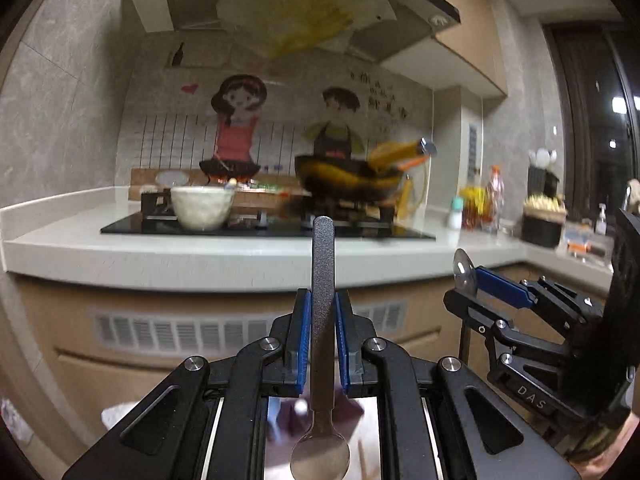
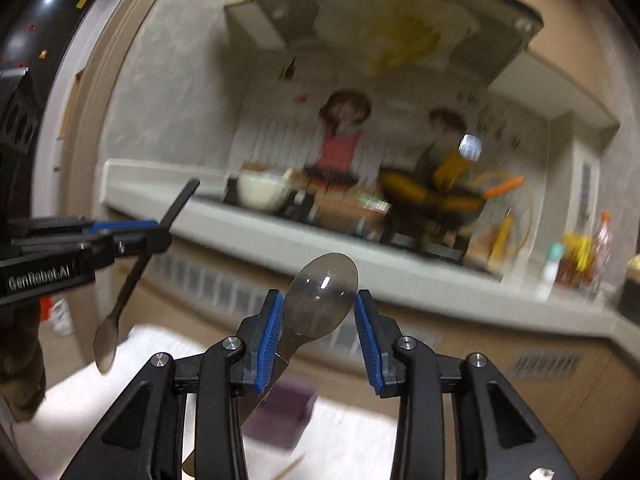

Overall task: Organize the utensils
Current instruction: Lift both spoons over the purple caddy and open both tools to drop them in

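My left gripper (image 1: pixel 322 300) is shut on a small metal spoon with a dark textured handle (image 1: pixel 322 264); the handle points up and the bowl (image 1: pixel 320 456) hangs down. It also shows in the right wrist view (image 2: pixel 132 276), at the left. My right gripper (image 2: pixel 318 312) holds a larger metal spoon (image 2: pixel 322 292), bowl up between the blue pads (image 2: pixel 269 328), handle running down past the jaws. In the left wrist view the right gripper (image 1: pixel 468 280) shows at the right with that spoon's bowl (image 1: pixel 464 270) sticking up. Both are held in the air in front of the kitchen counter.
A pale counter (image 1: pixel 200 260) holds a black hob with a white bowl (image 1: pixel 202 208) and a dark pan (image 1: pixel 348 180). Bottles and containers (image 1: pixel 480 200) stand at the right. A purple box (image 2: pixel 280 412) sits on a white surface below. Cabinet fronts lie under the counter.
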The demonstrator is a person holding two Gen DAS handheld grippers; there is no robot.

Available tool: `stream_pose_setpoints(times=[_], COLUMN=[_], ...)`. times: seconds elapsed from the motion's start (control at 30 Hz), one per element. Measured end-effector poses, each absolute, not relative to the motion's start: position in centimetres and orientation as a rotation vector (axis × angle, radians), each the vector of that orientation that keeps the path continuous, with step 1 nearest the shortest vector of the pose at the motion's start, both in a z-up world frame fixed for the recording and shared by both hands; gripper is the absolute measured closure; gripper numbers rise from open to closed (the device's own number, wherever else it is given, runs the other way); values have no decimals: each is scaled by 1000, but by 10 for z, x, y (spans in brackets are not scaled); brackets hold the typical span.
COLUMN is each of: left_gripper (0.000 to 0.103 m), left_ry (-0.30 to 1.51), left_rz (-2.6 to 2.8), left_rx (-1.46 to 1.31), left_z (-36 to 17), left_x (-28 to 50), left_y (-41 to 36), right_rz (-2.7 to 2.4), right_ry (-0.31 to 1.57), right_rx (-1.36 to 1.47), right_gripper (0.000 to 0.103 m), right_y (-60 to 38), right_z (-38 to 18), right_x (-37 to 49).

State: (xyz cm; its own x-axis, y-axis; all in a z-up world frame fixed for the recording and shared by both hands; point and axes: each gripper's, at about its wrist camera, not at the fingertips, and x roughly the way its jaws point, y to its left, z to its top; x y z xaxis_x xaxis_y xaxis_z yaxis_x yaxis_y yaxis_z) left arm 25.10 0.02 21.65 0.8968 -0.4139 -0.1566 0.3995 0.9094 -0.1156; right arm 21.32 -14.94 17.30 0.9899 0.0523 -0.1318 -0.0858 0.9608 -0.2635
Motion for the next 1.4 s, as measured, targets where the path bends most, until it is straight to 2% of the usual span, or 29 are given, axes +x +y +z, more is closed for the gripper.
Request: stream_pose_setpoints(times=[0.23, 0.57, 0.9, 1.2, 1.23, 1.3, 1.33, 1.4], left_gripper=[91, 91, 91, 89, 88, 78, 68, 59], left_ry=[205, 282, 385, 475, 485, 500, 507, 527], left_rz=[-420, -382, -358, -395, -404, -408, -405, -392], left_rx=[-148, -194, -197, -147, -141, -140, -141, -144], left_z=[202, 124, 62, 37, 35, 31, 29, 23], left_x=[313, 380, 402, 374, 369, 360, 356, 346], left_y=[4, -1, 1, -2, -3, -2, -1, 3], right_rz=[7, -26, -76, -49, -27, 33, 51, 65], right_ry=[94, 200, 269, 377, 396, 458, 487, 510], right_rx=[-293, -290, -311, -331, -323, -298, -284, -250], right_gripper=[68, 68, 68, 68, 68, 65, 58, 52], right_y=[-150, -147, -148, -146, -146, -146, -147, -151], right_z=[176, 114, 49, 2, -2, -10, -13, -13], right_x=[270, 353, 407, 426, 425, 421, 419, 410])
